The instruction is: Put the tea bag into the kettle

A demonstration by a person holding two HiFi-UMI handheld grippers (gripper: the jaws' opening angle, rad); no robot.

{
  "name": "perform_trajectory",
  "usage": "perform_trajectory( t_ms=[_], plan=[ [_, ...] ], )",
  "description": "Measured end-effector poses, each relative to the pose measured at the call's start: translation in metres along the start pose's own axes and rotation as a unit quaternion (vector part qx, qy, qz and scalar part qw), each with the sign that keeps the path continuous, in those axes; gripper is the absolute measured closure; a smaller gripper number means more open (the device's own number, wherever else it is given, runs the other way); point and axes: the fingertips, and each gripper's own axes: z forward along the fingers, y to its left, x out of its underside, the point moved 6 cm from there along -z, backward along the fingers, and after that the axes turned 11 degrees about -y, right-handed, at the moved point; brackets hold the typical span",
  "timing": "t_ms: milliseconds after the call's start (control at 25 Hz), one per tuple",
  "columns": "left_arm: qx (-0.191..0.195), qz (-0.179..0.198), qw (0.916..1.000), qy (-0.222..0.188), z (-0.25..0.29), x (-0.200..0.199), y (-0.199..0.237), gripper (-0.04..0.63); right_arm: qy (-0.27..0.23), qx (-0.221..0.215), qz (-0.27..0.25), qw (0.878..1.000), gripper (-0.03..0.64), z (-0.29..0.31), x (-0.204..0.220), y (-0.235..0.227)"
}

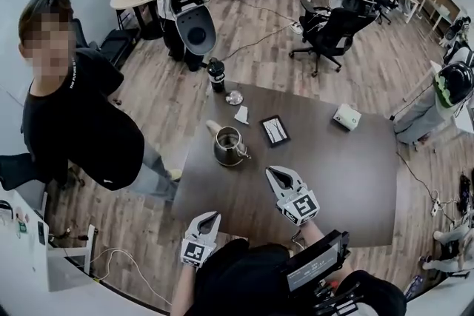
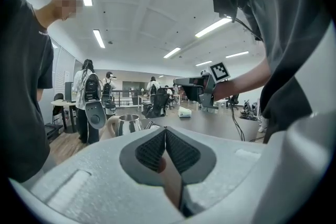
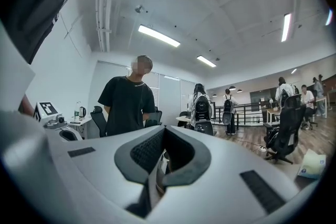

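Observation:
A steel kettle (image 1: 228,146) stands open-topped on the dark table (image 1: 348,181), with its round lid (image 1: 234,97) lying farther back. The small white tea bag (image 1: 241,115) lies on the table between the lid and the kettle. My right gripper (image 1: 273,172) hovers to the right of the kettle and nearer me, jaws shut and empty. My left gripper (image 1: 212,216) is lower, near the table's front edge, also shut with nothing in it. The left gripper view shows the kettle (image 2: 127,124) ahead beyond the closed pads. In the right gripper view the pads (image 3: 148,150) meet.
A black bottle (image 1: 215,75) stands at the far table edge. A black tray (image 1: 275,130) lies right of the tea bag, and a tissue box (image 1: 346,116) farther right. A person in black (image 1: 74,122) stands left of the table. An office chair (image 1: 333,26) is behind.

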Motion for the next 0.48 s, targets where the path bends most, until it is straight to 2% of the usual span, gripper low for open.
perform_trajectory(
  t_ms=[480],
  plan=[
    [0.063, 0.0, 0.998, -0.006, 0.027, -0.016, -0.027, 0.589, 0.005, 0.041, 0.014, 0.999, 0.611, -0.066, -0.014, 0.023]
  ],
)
